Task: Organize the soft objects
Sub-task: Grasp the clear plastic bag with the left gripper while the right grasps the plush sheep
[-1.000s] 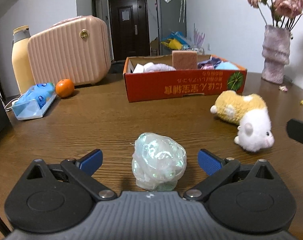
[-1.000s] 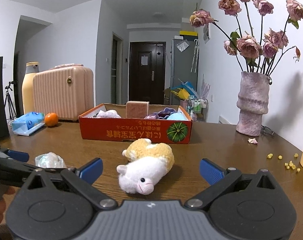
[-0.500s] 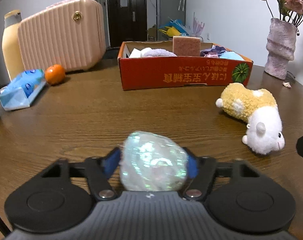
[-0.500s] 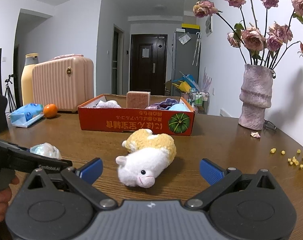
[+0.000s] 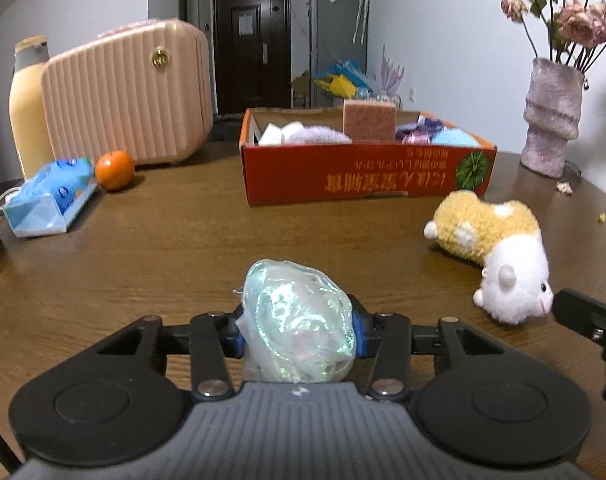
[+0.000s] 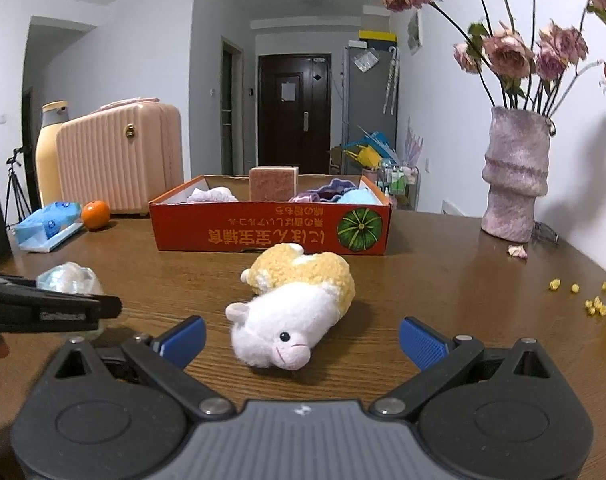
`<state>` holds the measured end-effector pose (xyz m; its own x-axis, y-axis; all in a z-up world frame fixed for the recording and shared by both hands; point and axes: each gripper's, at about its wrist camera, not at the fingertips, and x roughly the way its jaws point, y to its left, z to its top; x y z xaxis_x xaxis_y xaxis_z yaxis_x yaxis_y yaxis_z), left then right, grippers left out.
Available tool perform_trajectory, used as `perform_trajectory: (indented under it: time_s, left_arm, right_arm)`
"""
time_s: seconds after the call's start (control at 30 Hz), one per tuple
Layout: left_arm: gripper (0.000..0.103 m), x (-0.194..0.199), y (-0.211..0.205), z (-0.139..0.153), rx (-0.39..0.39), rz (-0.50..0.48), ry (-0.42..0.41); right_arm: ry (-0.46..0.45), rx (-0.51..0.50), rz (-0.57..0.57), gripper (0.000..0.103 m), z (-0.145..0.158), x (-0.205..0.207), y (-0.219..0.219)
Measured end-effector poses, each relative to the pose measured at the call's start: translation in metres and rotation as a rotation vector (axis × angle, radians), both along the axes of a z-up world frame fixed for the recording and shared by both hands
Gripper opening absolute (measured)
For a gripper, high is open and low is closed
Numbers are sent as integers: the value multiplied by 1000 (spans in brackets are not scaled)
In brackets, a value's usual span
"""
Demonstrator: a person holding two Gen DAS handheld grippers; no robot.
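Two soft things remain on the table: the iridescent ball [image 5: 299,328], low centre, sits between the closing left gripper [image 5: 299,334] pads, already pressed. The plush toy [image 6: 293,312] lies diagonally ahead of the right gripper [image 6: 301,338], jaws wide apart.

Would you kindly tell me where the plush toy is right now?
In the right wrist view, the plush toy lies on the table, ahead of the open right gripper, before the red box.
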<state>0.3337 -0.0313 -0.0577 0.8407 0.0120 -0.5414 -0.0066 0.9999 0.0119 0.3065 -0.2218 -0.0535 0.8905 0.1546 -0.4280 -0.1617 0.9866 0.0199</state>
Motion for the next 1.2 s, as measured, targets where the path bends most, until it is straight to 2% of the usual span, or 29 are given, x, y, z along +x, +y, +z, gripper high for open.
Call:
perform_trajectory:
  time_s: [0.2,0.43,0.8,0.9,1.0,1.13,1.2]
  left_arm:
    - [46,-7,7,11,3,33,-68]
    - [46,-8,20,18,-19,75,-91]
    - [46,-8,23,18,-21,84,-96]
    - [46,-8,23,17,-22,88,-95]
    - [46,-7,24,17,-23,93,-89]
    - [46,-7,25,17,-24,96,-91]
    - [46,-8,24,18,-22,97,-94]
  right_arm:
    - [66,58,-32,103,-4,24,4]
    - [141,105,-115,103,-13,62,14]
    - [216,75,-222,100,-26,100,32]
    - [228,47,-200,90,-27,104,38]
    - [234,10,-189,85,-29,104,43]
    - [228,8,-192,73,-29,103,42]
    - [219,6,-191,55,-28,102,41]
